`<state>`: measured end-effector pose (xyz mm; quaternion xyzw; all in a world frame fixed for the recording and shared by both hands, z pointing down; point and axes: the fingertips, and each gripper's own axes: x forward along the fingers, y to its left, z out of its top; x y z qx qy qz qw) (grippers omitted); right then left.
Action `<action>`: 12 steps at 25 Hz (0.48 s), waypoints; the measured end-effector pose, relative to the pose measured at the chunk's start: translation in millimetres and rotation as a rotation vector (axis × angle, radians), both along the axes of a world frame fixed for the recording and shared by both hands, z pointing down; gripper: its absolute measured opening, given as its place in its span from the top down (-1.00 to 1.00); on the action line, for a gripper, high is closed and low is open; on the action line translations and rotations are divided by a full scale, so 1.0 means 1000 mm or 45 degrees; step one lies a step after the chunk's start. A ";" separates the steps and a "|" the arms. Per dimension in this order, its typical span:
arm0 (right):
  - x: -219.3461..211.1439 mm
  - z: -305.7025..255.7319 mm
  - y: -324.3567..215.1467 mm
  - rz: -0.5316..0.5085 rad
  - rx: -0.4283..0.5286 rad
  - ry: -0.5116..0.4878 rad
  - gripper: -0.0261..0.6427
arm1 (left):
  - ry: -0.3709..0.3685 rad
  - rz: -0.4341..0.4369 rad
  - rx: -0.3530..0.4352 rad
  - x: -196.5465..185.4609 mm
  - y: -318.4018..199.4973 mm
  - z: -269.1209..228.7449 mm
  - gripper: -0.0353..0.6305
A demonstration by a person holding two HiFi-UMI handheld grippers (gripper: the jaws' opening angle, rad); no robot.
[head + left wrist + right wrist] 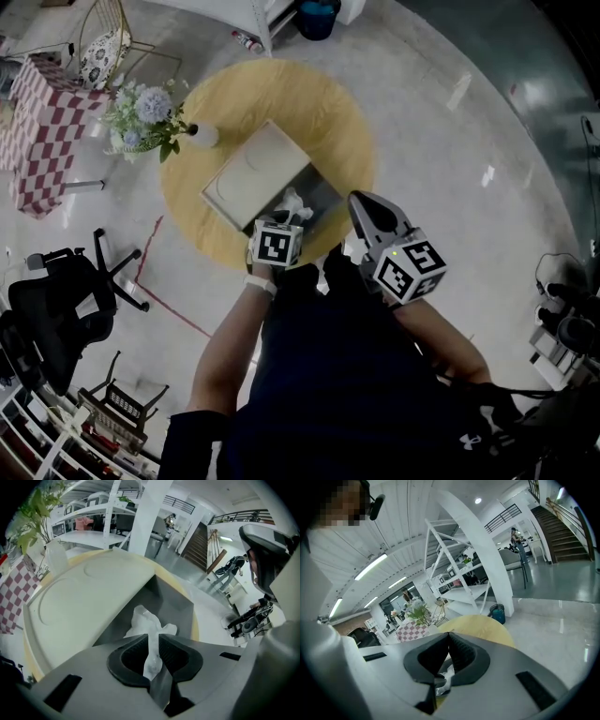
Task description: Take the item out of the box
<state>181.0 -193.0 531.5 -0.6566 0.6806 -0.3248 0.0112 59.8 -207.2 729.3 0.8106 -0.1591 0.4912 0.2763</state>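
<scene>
On the round yellow table (342, 122) lies an open box (323, 199) with a dark grey inside and its white lid (253, 173) folded back to the left. In the left gripper view the grey inside (176, 603) and lid (89, 602) fill the middle. A crumpled white, plastic-like item (293, 202) (149, 625) rises from the box. My left gripper (286, 219) (154, 638) is shut on its lower end. Right of the box, my right gripper (357, 200) (449, 637) hovers raised with its jaw tips together and nothing held.
A vase of flowers (145, 117) stands at the table's left edge. A checkered cloth table (42, 122) and a black office chair (66, 300) stand on the floor to the left. White shelving (464, 573) rises beyond the table.
</scene>
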 end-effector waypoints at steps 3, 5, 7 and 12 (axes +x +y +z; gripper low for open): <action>0.003 0.001 0.002 0.012 -0.005 -0.002 0.89 | -0.060 0.004 0.002 -0.006 -0.001 0.007 0.69; 0.005 0.001 0.004 0.020 -0.007 -0.004 0.89 | -0.104 0.009 -0.001 -0.011 -0.001 0.012 0.70; 0.007 0.001 0.005 0.023 -0.007 -0.003 0.89 | -0.120 0.008 -0.006 -0.013 -0.001 0.015 0.72; 0.008 0.001 0.011 0.025 -0.005 0.001 0.89 | -0.105 0.001 0.008 -0.013 0.002 0.013 0.82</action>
